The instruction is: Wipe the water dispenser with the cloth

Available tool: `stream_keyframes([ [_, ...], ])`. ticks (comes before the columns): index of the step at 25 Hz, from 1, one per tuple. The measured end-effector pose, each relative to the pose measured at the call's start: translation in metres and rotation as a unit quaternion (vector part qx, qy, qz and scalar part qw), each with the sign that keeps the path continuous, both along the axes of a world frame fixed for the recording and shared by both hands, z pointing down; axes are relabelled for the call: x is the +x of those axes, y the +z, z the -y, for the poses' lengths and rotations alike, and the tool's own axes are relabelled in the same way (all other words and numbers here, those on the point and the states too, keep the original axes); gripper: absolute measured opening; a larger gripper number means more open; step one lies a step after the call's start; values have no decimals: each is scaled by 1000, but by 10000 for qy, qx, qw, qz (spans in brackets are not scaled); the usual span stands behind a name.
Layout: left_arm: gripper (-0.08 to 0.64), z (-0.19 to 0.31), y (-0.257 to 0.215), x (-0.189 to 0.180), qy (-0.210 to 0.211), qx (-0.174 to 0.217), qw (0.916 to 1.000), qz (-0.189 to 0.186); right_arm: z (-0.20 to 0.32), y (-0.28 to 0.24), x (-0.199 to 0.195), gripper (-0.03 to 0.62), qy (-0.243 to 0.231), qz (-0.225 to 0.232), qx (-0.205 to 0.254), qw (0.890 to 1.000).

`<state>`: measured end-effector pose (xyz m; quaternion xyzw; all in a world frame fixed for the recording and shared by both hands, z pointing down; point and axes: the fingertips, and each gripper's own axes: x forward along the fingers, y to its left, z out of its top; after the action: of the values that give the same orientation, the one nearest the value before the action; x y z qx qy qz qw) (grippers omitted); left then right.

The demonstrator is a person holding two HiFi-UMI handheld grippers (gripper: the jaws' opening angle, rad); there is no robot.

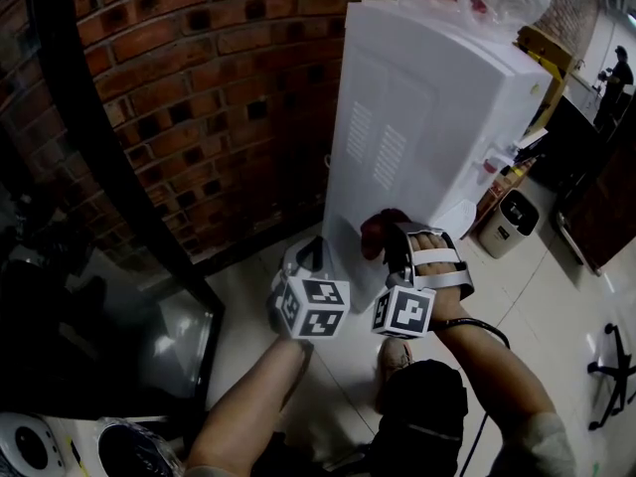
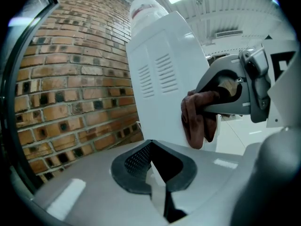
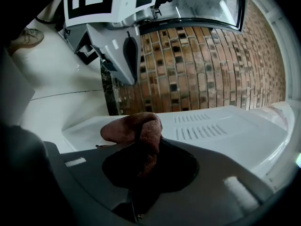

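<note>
**Head view.** A brick wall (image 1: 199,97) fills the left. To its right the white water dispenser (image 1: 427,117) stands on the floor, its slotted panel facing the camera. The left gripper (image 1: 310,258) is near the lower part of that panel. The right gripper (image 1: 396,238), strapped to a hand (image 1: 439,264), is just beside it on the right. A dark red-brown cloth (image 1: 379,231) sits at the right gripper's tip, against the lower panel. Only this view shows the small bin (image 1: 508,223) on the floor farther right.

**Left gripper view.** The left jaws are together with nothing between them. Only this view shows the bottle (image 2: 146,11) on top of the dispenser. At the right, the right gripper appears side-on, with the cloth hanging in folds from its tip against the panel's edge.

**Right gripper view.** The right jaws are clamped on the cloth. It is bunched between the pads and bulges forward onto the white panel, near the vent slots (image 3: 202,126). At upper left the left gripper's closed tip shows in front of the bricks, clear of the panel.
</note>
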<state>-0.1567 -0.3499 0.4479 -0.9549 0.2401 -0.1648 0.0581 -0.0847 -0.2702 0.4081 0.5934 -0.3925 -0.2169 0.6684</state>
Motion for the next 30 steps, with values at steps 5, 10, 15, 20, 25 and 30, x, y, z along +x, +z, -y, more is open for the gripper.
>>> stream_keyframes([
  [5,0,3,16,-2,2,-71,9999,125,-2,32,1,81,22,86,-312,9995],
  [10,0,6,35,-5,6,-108,9995,302,1,67,-2,81,9,208,-669,9975],
  [15,0,8,43,-5,39,-144,9993,356,-3,111,-3,81,109,232,-1180,9927],
  [20,0,10,58,-4,84,-175,9987,479,-5,150,-1,81,247,65,-1622,9864],
  [25,0,14,75,-4,70,-234,9980,588,-6,192,-2,81,253,-142,-2204,9750],
  [30,0,21,93,-7,0,-398,9970,658,-5,239,2,83,338,-301,-2771,9598],
])
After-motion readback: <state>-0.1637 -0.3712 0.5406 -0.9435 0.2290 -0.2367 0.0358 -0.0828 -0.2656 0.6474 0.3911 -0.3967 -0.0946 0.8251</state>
